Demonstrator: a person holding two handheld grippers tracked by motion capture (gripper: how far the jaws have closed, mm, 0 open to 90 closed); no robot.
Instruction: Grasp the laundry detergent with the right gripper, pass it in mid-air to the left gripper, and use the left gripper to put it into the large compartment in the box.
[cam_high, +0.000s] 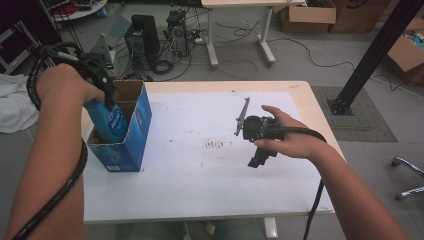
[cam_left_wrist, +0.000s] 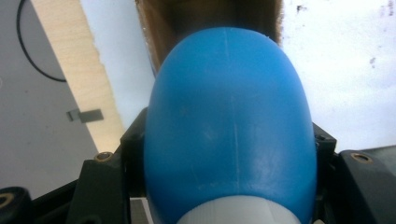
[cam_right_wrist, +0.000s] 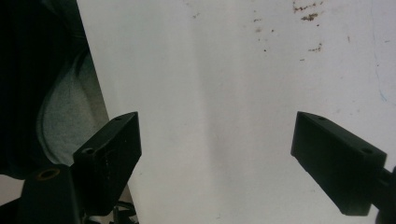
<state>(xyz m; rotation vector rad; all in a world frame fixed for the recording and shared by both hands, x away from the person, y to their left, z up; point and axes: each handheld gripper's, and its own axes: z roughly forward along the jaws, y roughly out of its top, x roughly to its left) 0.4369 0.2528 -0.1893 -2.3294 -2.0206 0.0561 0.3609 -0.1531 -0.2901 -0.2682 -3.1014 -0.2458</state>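
The left gripper (cam_high: 107, 100), pinching a blue plastic bottle (cam_high: 111, 121), is lowering it into the open blue cardboard box (cam_high: 134, 131) at the table's left edge; releasing comes next, while the right gripper (cam_high: 256, 161) hangs spread and empty.

High view: above near edge of table (cam_high: 210, 200), facing fwd and down – whole top seen. Left gripper view: v. close, aimed into box (cam_left_wrist: 205, 14) at left edge. Right gripper view: low over white top – shared w/ high view.

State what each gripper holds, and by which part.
The left gripper is shut on the blue bottle, jaws on its sides near the white cap end, bottom inside the blue box. The right gripper is open and holds nothing.
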